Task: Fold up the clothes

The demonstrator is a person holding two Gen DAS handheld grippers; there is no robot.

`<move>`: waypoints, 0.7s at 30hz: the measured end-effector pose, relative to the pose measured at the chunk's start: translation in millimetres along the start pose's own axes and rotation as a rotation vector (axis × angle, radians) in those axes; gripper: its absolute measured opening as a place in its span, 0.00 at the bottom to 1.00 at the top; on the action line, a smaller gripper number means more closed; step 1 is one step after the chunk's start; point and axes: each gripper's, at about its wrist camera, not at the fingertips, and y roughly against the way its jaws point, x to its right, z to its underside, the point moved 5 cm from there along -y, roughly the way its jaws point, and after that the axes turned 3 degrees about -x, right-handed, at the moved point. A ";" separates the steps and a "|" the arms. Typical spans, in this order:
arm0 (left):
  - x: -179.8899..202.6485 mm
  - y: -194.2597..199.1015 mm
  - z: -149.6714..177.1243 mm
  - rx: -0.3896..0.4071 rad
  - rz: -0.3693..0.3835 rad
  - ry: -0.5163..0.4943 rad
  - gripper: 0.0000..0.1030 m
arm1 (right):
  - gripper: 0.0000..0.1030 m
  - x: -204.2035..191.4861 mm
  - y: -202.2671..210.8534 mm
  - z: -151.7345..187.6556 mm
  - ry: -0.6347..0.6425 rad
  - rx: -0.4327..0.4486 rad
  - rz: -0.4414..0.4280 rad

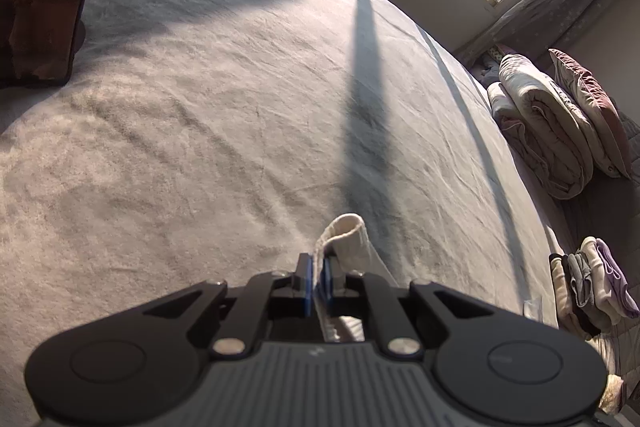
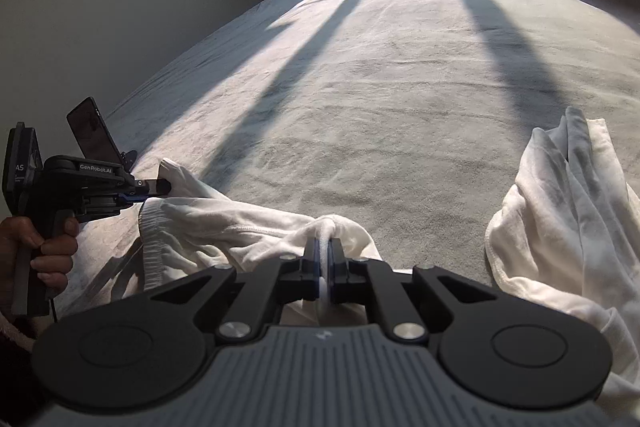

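Left gripper (image 1: 318, 281): fingers clamped on a ribbed hem of the white garment (image 2: 224, 223). Right gripper (image 2: 325, 259): fingers pinched on a bunched fold of the same garment. Garment sags between the two above the bed (image 2: 380, 87), its right part piled on the bed surface. Folded clothes stack (image 1: 592, 287) beside the bed; rolled quilts (image 1: 548, 131) beyond.

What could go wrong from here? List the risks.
1. The left gripper pinches only a narrow hem of the white garment; a pull might slip it free.
2. The right gripper clamps bunched cloth, so the fold may come out crooked.
3. A second white garment lies close by and could get dragged along.
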 end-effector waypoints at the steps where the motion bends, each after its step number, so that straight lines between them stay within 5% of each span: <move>1: 0.0 0.9 -0.4 0.001 0.003 -0.002 0.06 | 0.06 -6.3 4.1 1.3 0.013 -0.005 -0.019; 11: -2.3 12.7 -4.9 0.032 0.011 0.004 0.06 | 0.05 -56.3 13.9 53.0 0.021 -0.185 -0.229; 21: -0.6 9.4 -2.1 0.024 -0.013 -0.014 0.06 | 0.08 -79.0 -3.0 79.3 0.077 -0.289 -0.245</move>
